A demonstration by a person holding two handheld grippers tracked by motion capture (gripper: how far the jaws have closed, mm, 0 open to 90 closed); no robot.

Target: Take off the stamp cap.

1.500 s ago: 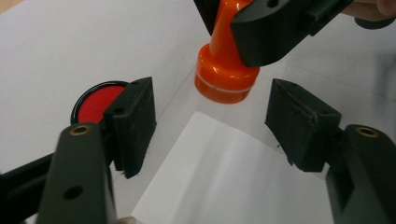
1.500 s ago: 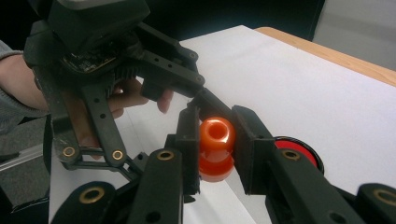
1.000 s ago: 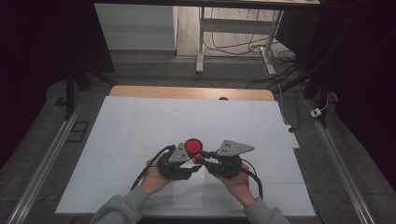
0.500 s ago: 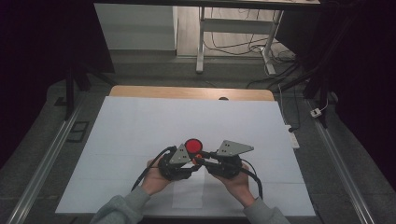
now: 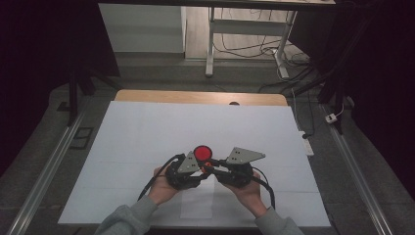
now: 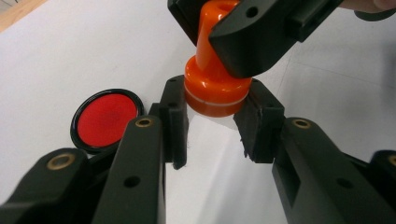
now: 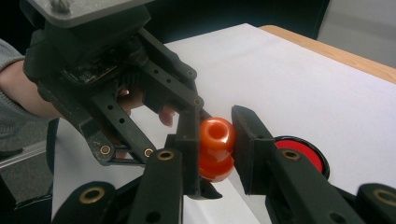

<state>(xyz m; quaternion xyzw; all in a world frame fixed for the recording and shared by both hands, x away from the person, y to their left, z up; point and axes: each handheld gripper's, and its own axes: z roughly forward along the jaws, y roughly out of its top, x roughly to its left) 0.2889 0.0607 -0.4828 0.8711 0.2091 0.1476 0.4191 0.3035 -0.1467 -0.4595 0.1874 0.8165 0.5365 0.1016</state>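
Left gripper view | left gripper [image 6: 212,126] clamps orange stamp [image 6: 212,84] base; right gripper [image 7: 215,144] grips its handle

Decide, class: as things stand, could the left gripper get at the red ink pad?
Probably not at once. The left gripper is shut on the base of the orange stamp, whose handle the right gripper holds. Once it lets go, the ink pad lies uncovered close beside its jaw on the white sheet.

1 orange stamp [image 6: 212,84], 1 red ink pad [image 6: 106,117], 2 grippers.
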